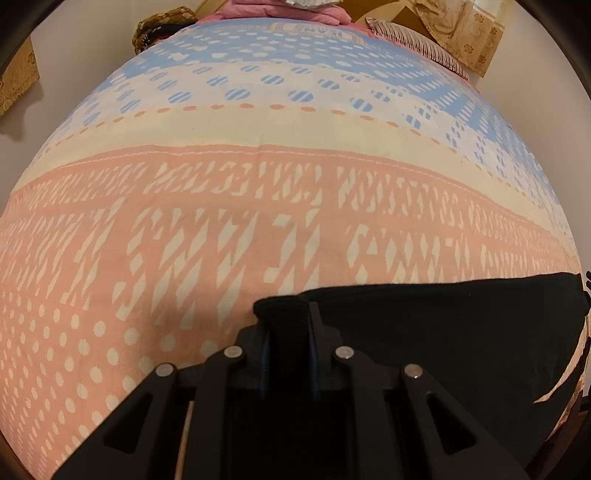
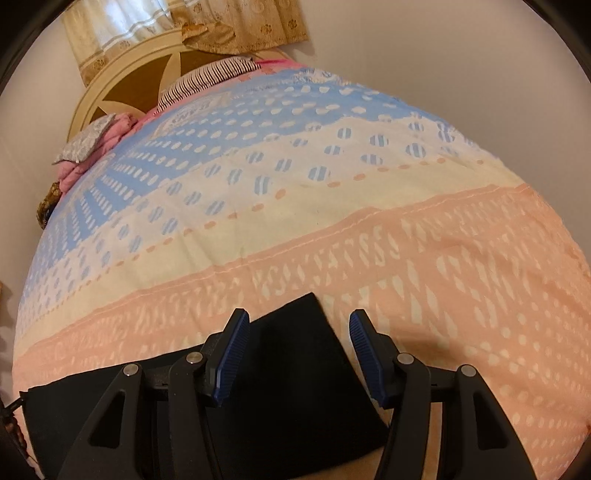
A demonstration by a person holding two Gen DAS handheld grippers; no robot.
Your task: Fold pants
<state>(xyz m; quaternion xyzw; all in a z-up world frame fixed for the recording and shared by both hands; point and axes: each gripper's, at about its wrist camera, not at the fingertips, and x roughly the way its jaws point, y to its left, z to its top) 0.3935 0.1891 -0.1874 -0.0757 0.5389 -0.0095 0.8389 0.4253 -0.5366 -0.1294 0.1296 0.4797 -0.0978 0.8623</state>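
Black pants (image 1: 443, 332) lie on a patterned bedspread (image 1: 258, 206) at the near edge. In the left wrist view my left gripper (image 1: 286, 314) is shut on a bunched corner of the pants, the rest spreading flat to the right. In the right wrist view the pants (image 2: 295, 387) lie under and in front of my right gripper (image 2: 297, 325), with a corner pointing away. The right gripper is open, its blue pads (image 2: 231, 354) on either side of the cloth and holding nothing.
The bedspread (image 2: 332, 221) runs pink, cream, then blue toward the far end. Pink bedding and a striped pillow (image 2: 207, 79) lie at the head by a cream headboard (image 2: 122, 85). Curtains (image 2: 240, 26) hang behind. Pale walls flank the bed.
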